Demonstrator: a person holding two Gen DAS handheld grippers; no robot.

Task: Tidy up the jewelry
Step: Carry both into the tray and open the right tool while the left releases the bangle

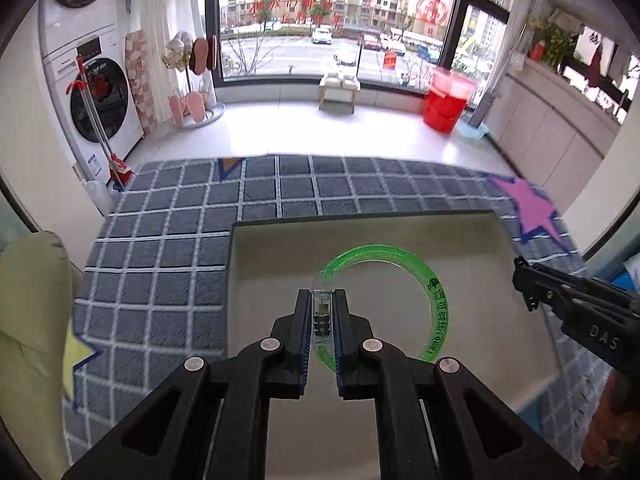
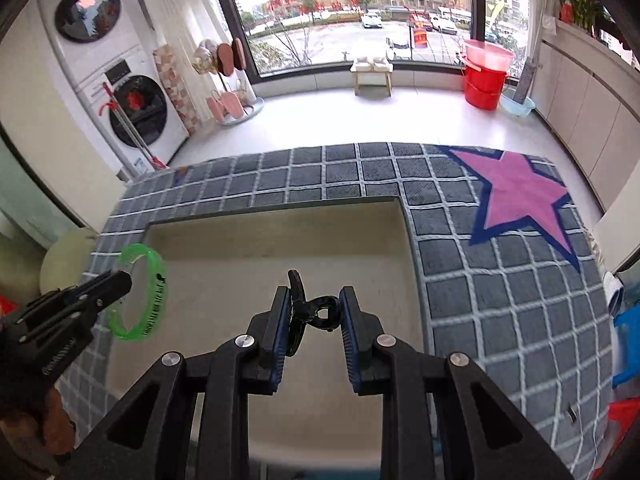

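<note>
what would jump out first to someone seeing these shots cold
The translucent green plastic bangle, clamped at its clear clasp in the left gripper, hangs above the shallow beige tray. Beside it, the right gripper pinches a small black metal clasp piece over the same tray. Behind, a large pink star marks the grey checked rug.

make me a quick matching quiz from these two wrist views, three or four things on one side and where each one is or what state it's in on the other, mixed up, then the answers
Things
1. green bangle
2. black clip
3. beige tray
4. pink star

Places or states
A. lying on the checked rug, nothing resting inside it
B. pinched in the right gripper
C. woven into the rug, beside the tray
D. pinched at its clear clasp in the left gripper

Pairs: 1-D, 2-B, 3-A, 4-C
</note>
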